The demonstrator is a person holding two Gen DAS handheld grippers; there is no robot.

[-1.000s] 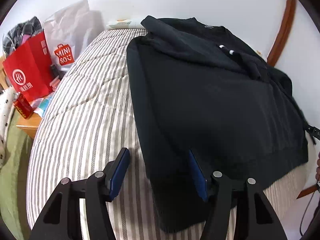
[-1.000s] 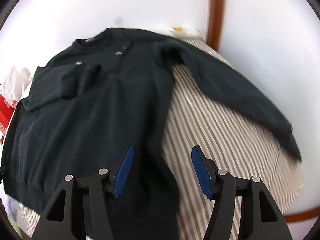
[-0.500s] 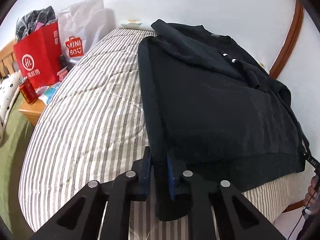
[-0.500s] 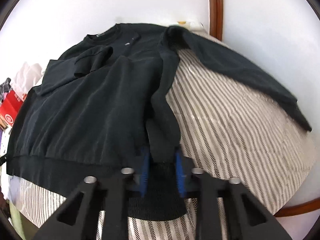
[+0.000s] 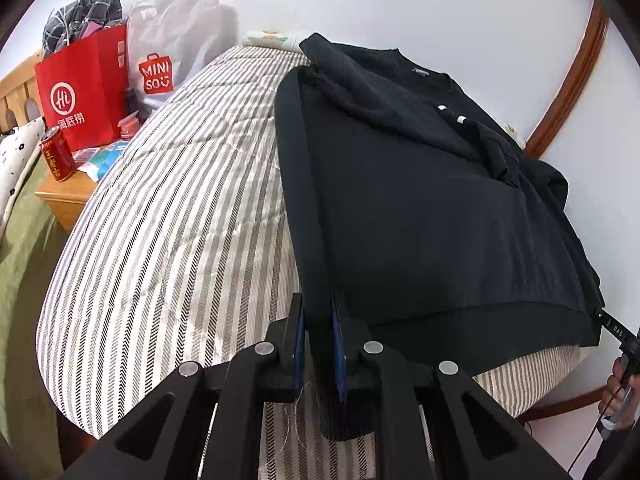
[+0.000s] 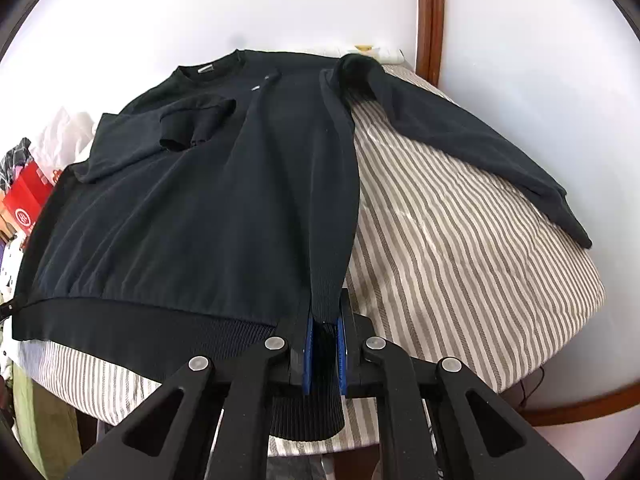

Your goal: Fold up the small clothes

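Both wrist cams close, angled down, sharing sweater (image 5: 420, 220)

"MINISO" on white bag (image 5: 168, 52); "海底捞" on red bag (image 5: 86, 84).

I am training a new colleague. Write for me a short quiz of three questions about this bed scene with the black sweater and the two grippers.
1. True or false: the left gripper is shut on the hem of the black sweater.
2. Which sleeve lies stretched out on the striped bedcover, not yet folded in? A: the one on the right gripper's side. B: the one on the left gripper's side.
3. Fill in: beside the bed stands a red paper ____.

Key: 1 true. 2 A. 3 bag.
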